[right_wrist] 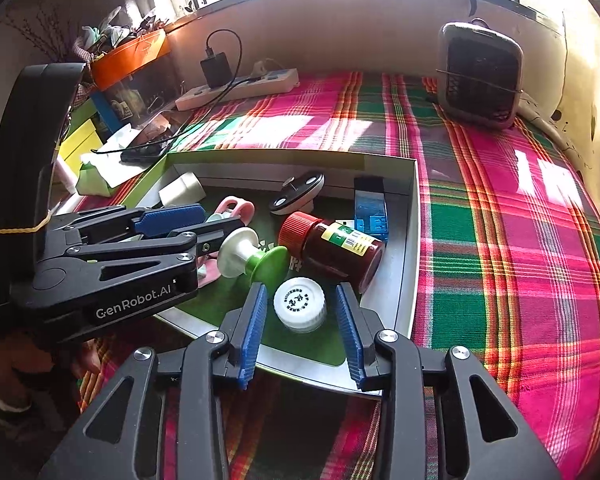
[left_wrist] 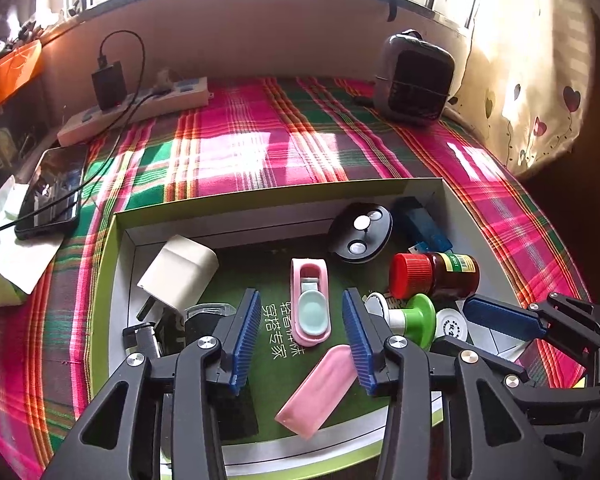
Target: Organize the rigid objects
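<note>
The left gripper [left_wrist: 300,336] has its jaws apart, with nothing squeezed; a pink and pale green clip-like thing [left_wrist: 310,306] lies on the box floor between its blue pads, and the pads do not touch it; a flat pink piece [left_wrist: 318,390] lies just beside the right-hand pad; the right gripper [right_wrist: 302,324] has its jaws apart too, holding nothing; a small white bottle cap [right_wrist: 300,304] sits between its pads with a gap on both sides

Both grippers hang over the shallow box [left_wrist: 260,194] on the pink and green checked cloth [left_wrist: 260,136]; near the cap lie a white and green spool [right_wrist: 256,260] and a brown bottle with a red lid [right_wrist: 332,244] on its side; further back are a round black thing with two silver buttons [left_wrist: 360,232], a blue box [right_wrist: 370,210] and a white plug [left_wrist: 180,272]

I think most of the job is done, since all the hard little things seen here are already in the box; they lie in a jumble, so tidying may be left

The box walls are low, so lifting straight up looks easy; the two grippers are close side by side, and could bump; the cloth past the box is wide open; a phone [left_wrist: 52,196], a power strip [left_wrist: 140,110] and a small heater [left_wrist: 414,80] sit well away at the edges
</note>
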`<state>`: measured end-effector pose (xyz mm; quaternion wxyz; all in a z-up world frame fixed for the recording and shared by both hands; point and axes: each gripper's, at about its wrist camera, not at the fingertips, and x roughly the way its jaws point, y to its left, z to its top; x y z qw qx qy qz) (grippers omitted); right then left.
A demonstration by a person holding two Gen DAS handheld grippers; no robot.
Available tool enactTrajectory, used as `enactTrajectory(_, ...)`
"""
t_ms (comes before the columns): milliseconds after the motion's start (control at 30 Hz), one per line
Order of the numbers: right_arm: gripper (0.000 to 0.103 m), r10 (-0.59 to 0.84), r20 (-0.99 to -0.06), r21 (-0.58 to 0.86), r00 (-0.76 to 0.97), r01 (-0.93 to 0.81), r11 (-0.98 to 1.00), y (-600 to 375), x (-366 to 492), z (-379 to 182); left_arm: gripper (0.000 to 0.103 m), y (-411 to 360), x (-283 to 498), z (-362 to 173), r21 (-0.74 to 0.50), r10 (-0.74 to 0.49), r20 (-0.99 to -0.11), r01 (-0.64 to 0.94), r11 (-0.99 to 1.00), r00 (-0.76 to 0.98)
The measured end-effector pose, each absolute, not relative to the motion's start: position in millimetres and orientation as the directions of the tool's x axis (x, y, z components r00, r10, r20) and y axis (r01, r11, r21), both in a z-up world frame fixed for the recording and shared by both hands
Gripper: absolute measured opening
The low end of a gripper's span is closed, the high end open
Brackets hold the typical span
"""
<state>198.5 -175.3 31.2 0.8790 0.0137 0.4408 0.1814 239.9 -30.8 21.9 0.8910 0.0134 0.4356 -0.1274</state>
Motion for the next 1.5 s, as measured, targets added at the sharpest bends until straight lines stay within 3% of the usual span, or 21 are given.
enactTrajectory(200,0.05,0.336,-0.759,0.198,0.557,-0.294,0.935,-178.6,192.8,34.7,0.042,-28.8,228.7,28.2,-0.075,-0.202,-0.772,0.23,0.97,0.603)
enactTrajectory(767,0.051,0.288,-0.733,0.166,0.617,-0.249,0.954,-188.8,156.1,50.8,0.043,-10.1,160.6,51.3,-0.041,-0.104,-0.721,0.108,0.993,0.685)
enactTrajectory(1500,0.059,0.175,-0.794,0.094,0.582,-0.167,0.982,-189.3,119.1,21.8,0.045,6.1,107.1,6.3,0.0,-0.019,-0.774,0.03,1.0,0.633)
